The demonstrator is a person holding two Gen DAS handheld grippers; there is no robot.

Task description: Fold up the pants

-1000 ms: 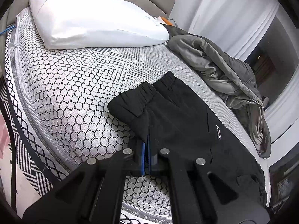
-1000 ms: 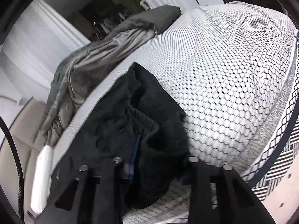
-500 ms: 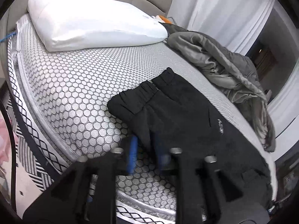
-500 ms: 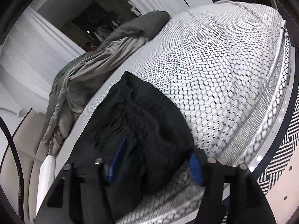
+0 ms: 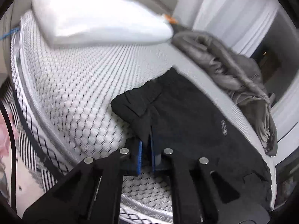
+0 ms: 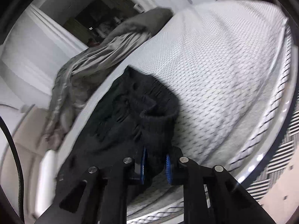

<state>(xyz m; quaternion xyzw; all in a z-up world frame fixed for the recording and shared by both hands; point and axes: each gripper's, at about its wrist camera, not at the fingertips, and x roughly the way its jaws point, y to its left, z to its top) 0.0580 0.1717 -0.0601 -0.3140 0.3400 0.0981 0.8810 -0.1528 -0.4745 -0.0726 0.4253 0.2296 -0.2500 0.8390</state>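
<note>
Pants: black, soft fleece-like cloth, lying on the mattress near its front edge.

Left wrist view. Pants fill centre and lower right of frame, laid roughly flat, leg ends with their gathered cuffs toward the centre, small pale label at right. Left gripper, bottom centre, has its blue pads nearly together with a thin fold of the cloth's near edge pinched between them. Pillow upper left; grey blanket bunched at right, apart from the pants.

Right wrist view. Pants sit centre and lower left, rumpled, ribbed elastic waistband bunched at the near end. Right gripper, bottom centre, is clamped around a thick wad of that waistband, so its pads stand further apart. Blanket upper left.

Handling, judged: light, limp, not fragile; cloth will sag and drag between the two holds, and fleece should grip the pads rather than slip. Best holds are the edges and corners: waistband at one end, leg hems at the other.
</note>
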